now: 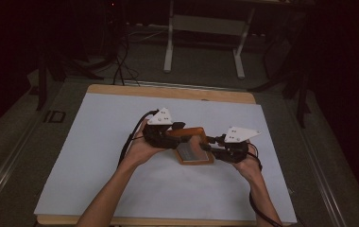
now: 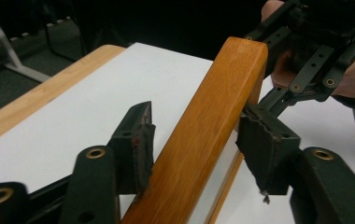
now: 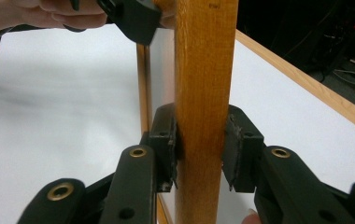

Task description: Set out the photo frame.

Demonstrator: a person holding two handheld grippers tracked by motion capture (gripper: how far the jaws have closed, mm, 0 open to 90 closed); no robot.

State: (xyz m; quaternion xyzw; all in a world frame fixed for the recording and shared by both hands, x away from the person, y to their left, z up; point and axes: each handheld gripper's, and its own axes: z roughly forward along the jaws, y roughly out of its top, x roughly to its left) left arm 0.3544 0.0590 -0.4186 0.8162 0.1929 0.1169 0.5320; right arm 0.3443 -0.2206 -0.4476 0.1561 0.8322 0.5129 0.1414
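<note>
wooden frame (image 3: 206,70): orange-brown, glossy | right claw (image 3: 199,140): clamped on it | left claw (image 2: 194,135): apart around it

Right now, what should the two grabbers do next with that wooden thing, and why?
Probably draw the left gripper back, clear of the wooden frame. Its jaws stand open on either side of the frame's edge, with a gap on the far side, so it is no longer holding. The right gripper looks clamped on the frame, both pads against the wood, so it can likely carry it alone.

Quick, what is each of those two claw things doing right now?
Left gripper: open, jaws apart around the orange-brown wooden frame edge, not pressing.
Right gripper: closed on that same wooden edge.
</note>
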